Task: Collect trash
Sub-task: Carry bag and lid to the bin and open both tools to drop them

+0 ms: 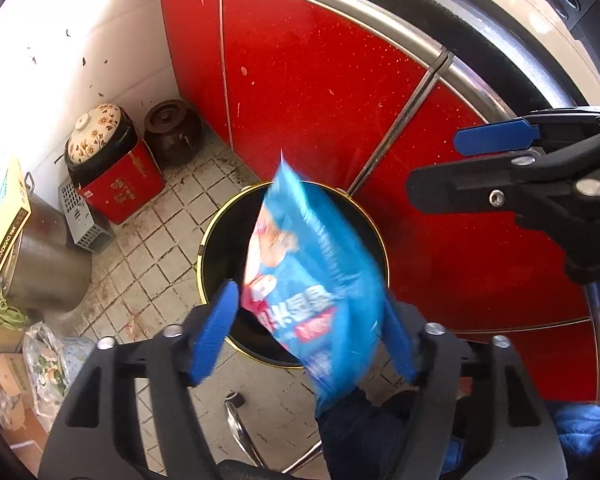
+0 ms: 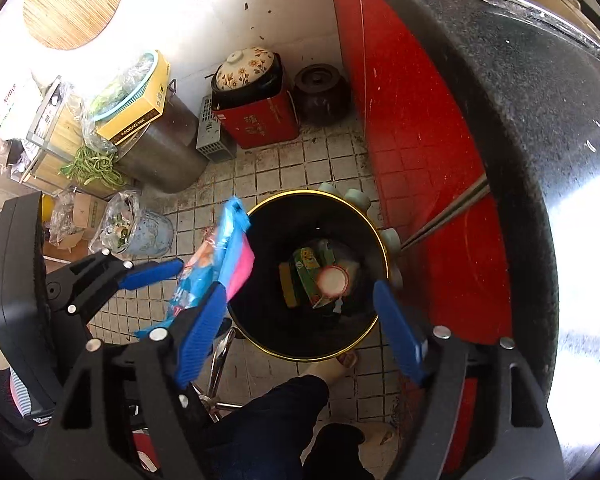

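Observation:
A black trash bin with a gold rim stands on the tiled floor by the red cabinet. A blue snack bag, blurred, hangs over its mouth between the fingers of my left gripper; the jaws stand wide and open. From the right wrist view the bag sits at the bin's left rim, next to one left finger. My right gripper is open above the bin with nothing between its pads. A green carton and a white lid lie inside.
Red cabinet doors and a dark countertop close off the right. A floral-lidded pot, brown jar, steel pot and bagged scraps line the far wall. A person's leg and chrome stool base are near.

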Tool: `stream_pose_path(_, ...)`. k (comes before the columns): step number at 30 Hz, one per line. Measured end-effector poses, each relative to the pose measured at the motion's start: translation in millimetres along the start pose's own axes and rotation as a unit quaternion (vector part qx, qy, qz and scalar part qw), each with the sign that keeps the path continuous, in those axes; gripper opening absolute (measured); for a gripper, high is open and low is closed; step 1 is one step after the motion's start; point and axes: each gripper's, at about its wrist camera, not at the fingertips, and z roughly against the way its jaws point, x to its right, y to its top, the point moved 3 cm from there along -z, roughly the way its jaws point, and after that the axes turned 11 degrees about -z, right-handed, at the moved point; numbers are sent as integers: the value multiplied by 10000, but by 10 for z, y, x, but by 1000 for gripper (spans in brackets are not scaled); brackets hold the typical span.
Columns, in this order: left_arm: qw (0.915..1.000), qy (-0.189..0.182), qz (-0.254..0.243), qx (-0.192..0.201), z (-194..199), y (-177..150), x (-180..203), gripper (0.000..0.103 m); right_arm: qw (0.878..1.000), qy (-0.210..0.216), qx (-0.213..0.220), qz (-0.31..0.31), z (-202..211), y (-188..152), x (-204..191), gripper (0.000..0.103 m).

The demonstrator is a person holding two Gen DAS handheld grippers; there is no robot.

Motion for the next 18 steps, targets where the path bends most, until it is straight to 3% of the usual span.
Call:
stream_pose_path(2, 10000, 57, -12, 1, 5, 4, 0, 84, 10000, -25, 22, 38, 15, 16, -9, 76)
stream_pose_path(12, 9999, 128, 59, -2, 116, 104, 32, 85, 9992, 208, 340, -33, 465, 5, -26, 76)
stream_pose_path(16, 9992, 361, -111, 132, 460, 218, 146, 93, 9955, 546, 767, -129, 1106, -105, -16, 77)
stream_pose_path(18, 9974, 576, -329, 265, 685, 331, 291, 96, 9916, 563, 1141, -234, 1526, -196, 80, 85)
